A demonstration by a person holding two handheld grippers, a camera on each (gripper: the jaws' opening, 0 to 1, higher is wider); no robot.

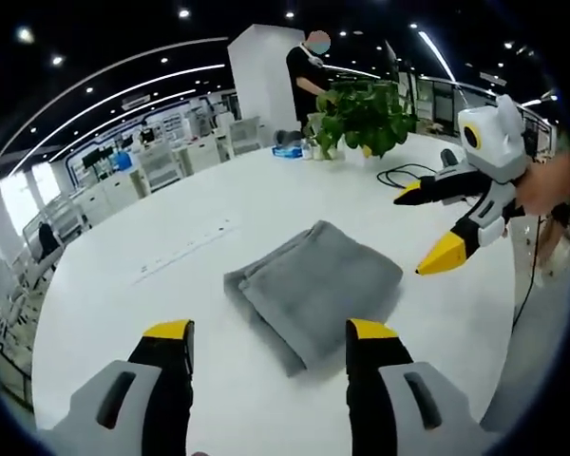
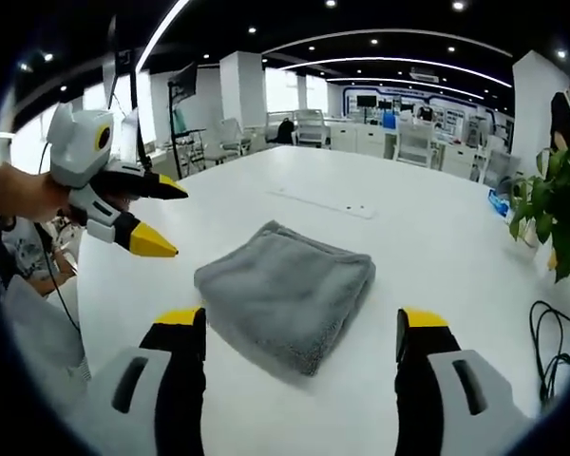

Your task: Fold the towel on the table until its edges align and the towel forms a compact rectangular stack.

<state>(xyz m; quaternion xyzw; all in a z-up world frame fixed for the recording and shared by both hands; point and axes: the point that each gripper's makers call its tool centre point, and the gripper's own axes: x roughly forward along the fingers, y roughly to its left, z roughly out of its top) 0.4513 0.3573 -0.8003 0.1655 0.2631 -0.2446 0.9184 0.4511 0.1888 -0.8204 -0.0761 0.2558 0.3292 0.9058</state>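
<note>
Towel (image 1: pixel 315 290) is left folded (edges nearly aligned) on table (image 1: pixel 171 237), so left gripper (image 1: pixel 271 334) and right gripper (image 2: pixel 301 321) are held released above it.

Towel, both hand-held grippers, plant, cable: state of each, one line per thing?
towel: folded into a compact grey stack, flat on the white table, nothing gripping it.
left hand-held gripper: open, empty, held above the table short of the towel.
right hand-held gripper: open, empty, also short of the towel.
potted plant: upright at the table's far side.
black cable: lying loose on the table near the plant.
</note>
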